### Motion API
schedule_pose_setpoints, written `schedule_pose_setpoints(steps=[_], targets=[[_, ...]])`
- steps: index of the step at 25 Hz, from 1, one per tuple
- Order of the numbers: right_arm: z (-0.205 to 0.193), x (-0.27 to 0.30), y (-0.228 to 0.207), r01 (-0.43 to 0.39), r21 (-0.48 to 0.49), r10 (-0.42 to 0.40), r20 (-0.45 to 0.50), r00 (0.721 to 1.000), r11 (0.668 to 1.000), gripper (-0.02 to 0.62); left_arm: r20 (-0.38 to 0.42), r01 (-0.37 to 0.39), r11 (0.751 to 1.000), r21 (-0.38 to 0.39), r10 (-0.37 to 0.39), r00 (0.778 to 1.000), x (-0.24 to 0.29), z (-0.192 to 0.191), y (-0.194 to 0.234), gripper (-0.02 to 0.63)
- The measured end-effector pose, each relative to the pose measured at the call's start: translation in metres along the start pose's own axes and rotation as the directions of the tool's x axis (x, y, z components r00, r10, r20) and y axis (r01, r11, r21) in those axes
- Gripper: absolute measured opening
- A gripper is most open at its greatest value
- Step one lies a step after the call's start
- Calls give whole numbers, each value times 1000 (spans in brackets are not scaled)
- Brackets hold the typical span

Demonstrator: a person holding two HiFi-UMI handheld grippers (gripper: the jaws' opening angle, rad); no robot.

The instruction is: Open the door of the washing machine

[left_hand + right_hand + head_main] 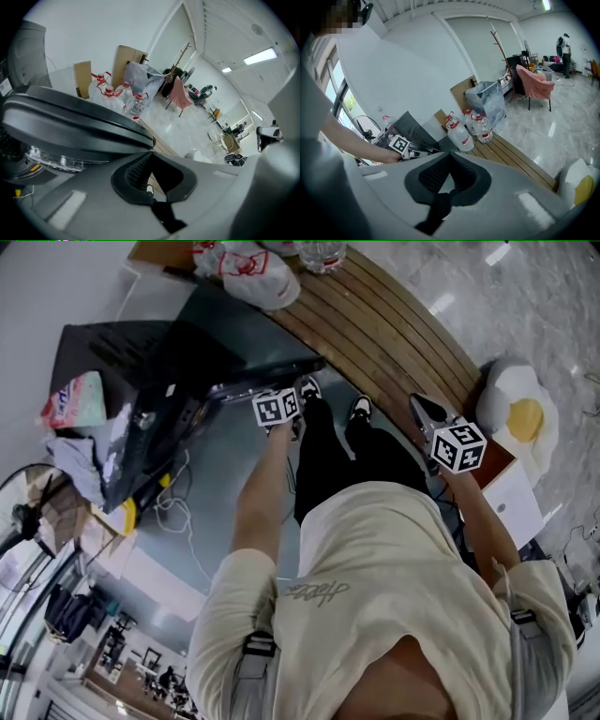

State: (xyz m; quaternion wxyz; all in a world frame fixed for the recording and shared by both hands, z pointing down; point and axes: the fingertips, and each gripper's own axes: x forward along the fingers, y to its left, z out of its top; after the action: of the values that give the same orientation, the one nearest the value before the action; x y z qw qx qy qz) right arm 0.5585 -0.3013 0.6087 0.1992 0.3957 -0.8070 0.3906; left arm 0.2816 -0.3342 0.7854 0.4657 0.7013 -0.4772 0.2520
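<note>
1. The left hand-held gripper (151,152) is closed, and its tips meet the rim of the door (79,124). Whether they pinch that rim cannot be told.
2. The door's rim runs leftward from the tips, across the washing machine (112,362).
3. The right hand-held gripper (450,153) is closed, empty and well apart to the right, so the left one is nearer.

Left gripper (152,150), right gripper (449,153), both closed.
</note>
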Motion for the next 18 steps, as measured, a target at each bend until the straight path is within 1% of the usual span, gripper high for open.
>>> schedule_pose_setpoints(steps=[2, 4, 6, 7, 8, 13, 16, 18], targets=[[2, 3, 4, 22, -4, -22, 6, 1000, 1000, 2, 11, -2, 1000, -15, 2, 1000, 0, 7, 11, 15], [8, 6, 11, 49, -10, -49, 17, 999, 999, 2, 31, -7, 997, -82, 10, 999, -2, 13, 28, 15], [14, 7, 19, 72, -13, -71, 27, 997, 997, 2, 49, 4, 987, -160, 4, 999, -5, 19, 42, 15], [17, 8, 23, 79, -18, -78, 30, 996, 997, 2, 51, 11, 985, -175, -2, 999, -5, 23, 46, 15], [20, 10, 27, 84, -26, -84, 32, 996, 996, 2, 49, 15, 985, -170, -7, 999, -4, 28, 49, 15], [41, 21, 43, 121, -59, -118, 62, 991, 991, 2, 24, 21, 995, -98, -19, 1000, 3, 54, 58, 15], [48, 25, 47, 141, -54, -137, 75, 988, 988, 2, 27, 28, 995, -94, -26, 999, 4, 67, 64, 15], [51, 27, 47, 158, -53, -154, 77, 985, 986, 2, 14, 34, 995, -93, -32, 999, 7, 70, 66, 15]])
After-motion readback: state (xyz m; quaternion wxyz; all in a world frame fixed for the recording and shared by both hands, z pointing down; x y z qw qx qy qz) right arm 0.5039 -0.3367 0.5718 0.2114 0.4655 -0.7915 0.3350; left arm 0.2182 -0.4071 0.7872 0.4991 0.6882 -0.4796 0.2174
